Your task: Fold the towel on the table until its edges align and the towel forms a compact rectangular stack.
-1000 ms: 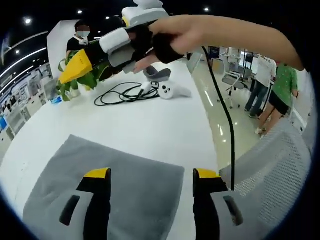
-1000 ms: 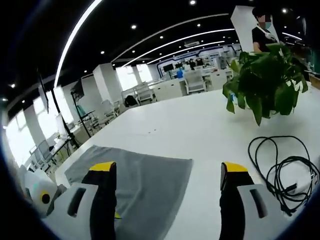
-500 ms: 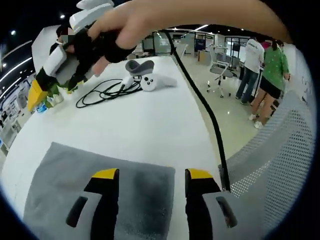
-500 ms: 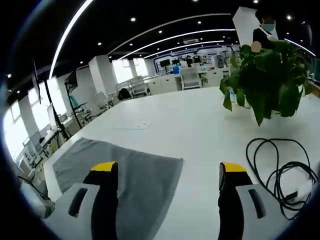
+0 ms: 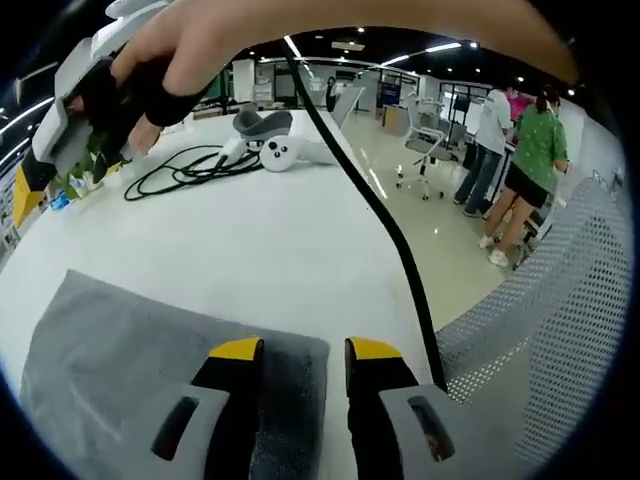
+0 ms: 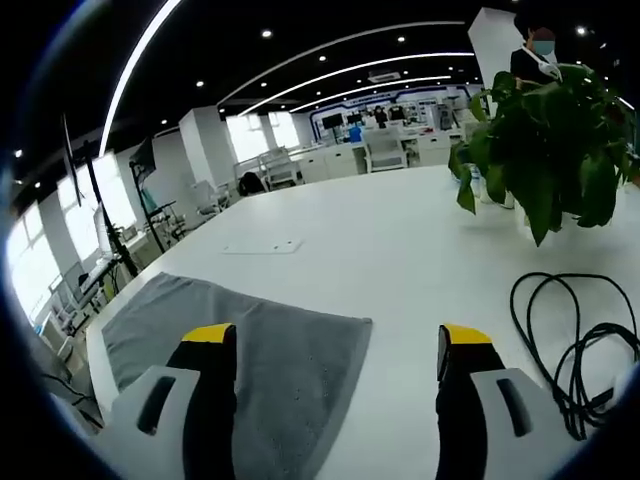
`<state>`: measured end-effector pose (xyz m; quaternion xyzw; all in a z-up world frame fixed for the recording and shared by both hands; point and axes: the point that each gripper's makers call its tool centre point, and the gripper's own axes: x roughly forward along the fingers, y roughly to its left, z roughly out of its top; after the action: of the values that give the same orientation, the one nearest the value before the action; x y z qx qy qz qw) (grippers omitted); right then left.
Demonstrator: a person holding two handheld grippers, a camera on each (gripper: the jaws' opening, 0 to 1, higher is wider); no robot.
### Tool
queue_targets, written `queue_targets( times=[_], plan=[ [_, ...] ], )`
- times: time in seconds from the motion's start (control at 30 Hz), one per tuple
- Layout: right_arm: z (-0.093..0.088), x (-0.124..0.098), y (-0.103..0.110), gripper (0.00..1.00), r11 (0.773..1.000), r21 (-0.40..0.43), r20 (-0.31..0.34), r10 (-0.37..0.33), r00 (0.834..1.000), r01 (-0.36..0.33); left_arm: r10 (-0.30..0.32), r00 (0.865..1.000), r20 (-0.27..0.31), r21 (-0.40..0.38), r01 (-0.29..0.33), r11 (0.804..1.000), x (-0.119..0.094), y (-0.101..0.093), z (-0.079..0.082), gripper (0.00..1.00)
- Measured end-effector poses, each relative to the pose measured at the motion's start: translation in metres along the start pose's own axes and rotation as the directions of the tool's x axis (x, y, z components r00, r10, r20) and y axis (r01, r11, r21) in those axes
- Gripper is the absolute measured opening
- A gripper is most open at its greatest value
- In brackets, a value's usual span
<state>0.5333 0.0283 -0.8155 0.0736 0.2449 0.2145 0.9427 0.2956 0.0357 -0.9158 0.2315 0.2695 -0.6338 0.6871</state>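
On the white worktop [image 5: 270, 240] the grey towel [image 5: 130, 350] lay flat, one corner between the left gripper [image 5: 303, 352] jaws, which stood narrowly apart, not clamped. Right gripper [image 6: 335, 338] jaws were wide apart above another towel corner, its left jaw over the cloth. Black cable [image 6: 565, 340] and potted plant [image 6: 545, 150] sat beyond. White controller [image 5: 275, 152] lay farther off.

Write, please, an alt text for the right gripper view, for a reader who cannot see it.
A grey towel lies flat on a white table, its near corner between the wide-open jaws of the right gripper. A leafy green plant stands on the table's far side, and a coiled black cable lies near the right jaw.
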Motion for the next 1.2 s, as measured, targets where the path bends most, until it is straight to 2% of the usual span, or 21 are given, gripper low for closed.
queue_targets(
  times=[0.03, 0.1, 0.17, 0.27, 0.37, 0.43, 0.47, 0.63, 0.97, 1.0, 1.1, 1.2],
  plan=[
    [-0.001, 0.001, 0.000, 0.83, 1.000, 0.000, -0.001, 0.001, 1.000, -0.001, 0.013, 0.998, 0.054, 0.024, -0.015, 1.000, 0.000, 0.003, 0.008, 0.30],
    [-0.002, 0.004, 0.000, 0.83, 1.000, 0.002, -0.004, 0.005, 1.000, -0.005, 0.011, 0.999, 0.035, 0.011, -0.012, 1.000, 0.000, 0.003, 0.003, 0.27],
    [-0.004, 0.008, 0.001, 0.83, 1.000, 0.001, -0.008, 0.008, 1.000, -0.008, 0.022, 0.999, 0.046, 0.024, -0.024, 0.999, -0.001, 0.008, 0.004, 0.24],
    [-0.006, 0.013, 0.003, 0.83, 1.000, 0.000, -0.016, 0.015, 1.000, -0.015, 0.023, 0.998, 0.067, 0.072, -0.028, 0.997, 0.000, 0.004, 0.004, 0.23],
    [-0.008, 0.018, 0.005, 0.83, 1.000, -0.001, -0.023, 0.023, 0.999, -0.023, 0.023, 0.997, 0.074, 0.065, -0.028, 0.997, 0.000, 0.006, 0.005, 0.22],
    [-0.010, 0.021, 0.007, 0.83, 1.000, -0.005, -0.030, 0.027, 0.999, -0.027, 0.027, 0.998, 0.064, 0.092, -0.033, 0.995, 0.000, 0.005, 0.005, 0.11],
    [-0.011, 0.024, 0.008, 0.82, 0.999, -0.006, -0.036, 0.031, 0.999, -0.031, 0.034, 0.998, 0.050, 0.102, -0.039, 0.994, 0.000, 0.006, 0.003, 0.10],
    [-0.015, 0.034, 0.010, 0.82, 0.999, -0.017, -0.051, 0.042, 0.998, -0.043, 0.020, 0.998, 0.062, 0.079, -0.025, 0.997, 0.001, 0.008, 0.003, 0.08],
    [-0.021, 0.057, 0.008, 0.79, 0.999, -0.028, -0.077, 0.044, 0.996, -0.046, 0.015, 0.998, 0.066, 0.082, -0.020, 0.996, 0.000, 0.008, 0.004, 0.08],
    [-0.023, 0.060, 0.007, 0.78, 0.998, -0.039, -0.087, 0.037, 0.996, -0.040, 0.014, 0.998, 0.068, 0.083, -0.019, 0.996, 0.000, 0.008, 0.004, 0.08],
    [-0.031, 0.070, -0.005, 0.72, 0.985, -0.171, -0.137, -0.024, 0.990, 0.001, 0.012, 0.997, 0.070, 0.088, -0.018, 0.996, 0.000, 0.008, 0.004, 0.08],
    [-0.037, 0.079, -0.007, 0.67, 0.976, -0.219, -0.164, -0.050, 0.985, 0.013, 0.012, 0.998, 0.068, 0.092, -0.018, 0.996, 0.000, 0.007, 0.004, 0.08]
  ],
)
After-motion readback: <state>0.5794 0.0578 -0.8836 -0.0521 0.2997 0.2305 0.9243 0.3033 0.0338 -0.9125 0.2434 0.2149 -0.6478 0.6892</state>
